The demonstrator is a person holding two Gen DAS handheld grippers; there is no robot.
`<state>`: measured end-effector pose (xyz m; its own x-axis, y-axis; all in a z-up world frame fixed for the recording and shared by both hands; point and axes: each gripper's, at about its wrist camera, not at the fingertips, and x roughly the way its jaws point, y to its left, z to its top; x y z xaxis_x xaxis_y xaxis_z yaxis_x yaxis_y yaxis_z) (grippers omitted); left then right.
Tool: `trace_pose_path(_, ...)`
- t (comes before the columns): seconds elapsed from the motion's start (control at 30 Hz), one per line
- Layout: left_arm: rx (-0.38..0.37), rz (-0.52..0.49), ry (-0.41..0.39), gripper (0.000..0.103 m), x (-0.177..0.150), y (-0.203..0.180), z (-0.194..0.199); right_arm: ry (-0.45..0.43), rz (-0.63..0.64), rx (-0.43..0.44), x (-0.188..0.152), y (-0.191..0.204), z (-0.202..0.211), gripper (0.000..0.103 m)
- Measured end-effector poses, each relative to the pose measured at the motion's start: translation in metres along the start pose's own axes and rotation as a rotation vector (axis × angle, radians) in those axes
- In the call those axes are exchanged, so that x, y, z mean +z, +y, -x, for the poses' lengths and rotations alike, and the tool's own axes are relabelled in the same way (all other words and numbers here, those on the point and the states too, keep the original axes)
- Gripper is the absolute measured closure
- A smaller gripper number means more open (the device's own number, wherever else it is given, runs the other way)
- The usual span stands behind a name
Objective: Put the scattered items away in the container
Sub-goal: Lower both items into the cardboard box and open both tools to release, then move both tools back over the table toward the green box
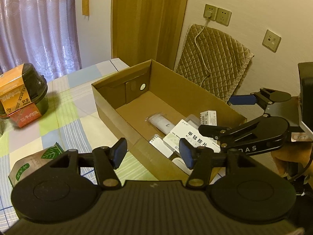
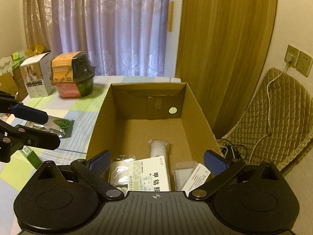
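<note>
Both tongs gape empty: the left tongs point(image 1: 152, 152) over the cardboard box's point(image 1: 109, 105) near wall, the right tongs point(image 2: 156, 164) above its contents, among them a white medicine carton point(image 2: 150, 174). A foil tea pouch point(image 2: 56, 126) lies outside on the checked counter point(image 2: 82, 105).

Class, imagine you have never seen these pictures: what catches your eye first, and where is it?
The open cardboard box in the middle of the checked tablecloth, with a white medicine box and small packets at its near end. Then the open right gripper above them, and the silver leaf-printed pouch left of the box.
</note>
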<state>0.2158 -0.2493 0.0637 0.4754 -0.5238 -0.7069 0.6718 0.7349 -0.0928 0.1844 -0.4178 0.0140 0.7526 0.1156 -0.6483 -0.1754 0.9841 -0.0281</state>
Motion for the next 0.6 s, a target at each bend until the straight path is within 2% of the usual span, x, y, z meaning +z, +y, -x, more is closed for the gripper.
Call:
trace_pose_path(0.17,0.014,0.012,-0.001,0.047,-0.009,0.007,0.010,-0.001,-0.015,0.001,-0.004,0.003,0.009,0.000)
trace_pose_path(0.5,0.083,0.078,0.005,0.042,-0.047,0.033,0.046,-0.006,-0.031,0.029,-0.015,0.021,0.033,0.000)
trace_pose_path(0.6,0.112,0.092,0.005,0.037,-0.062,0.040,0.061,-0.014,-0.017,0.049,-0.017,0.034,0.042,0.000)
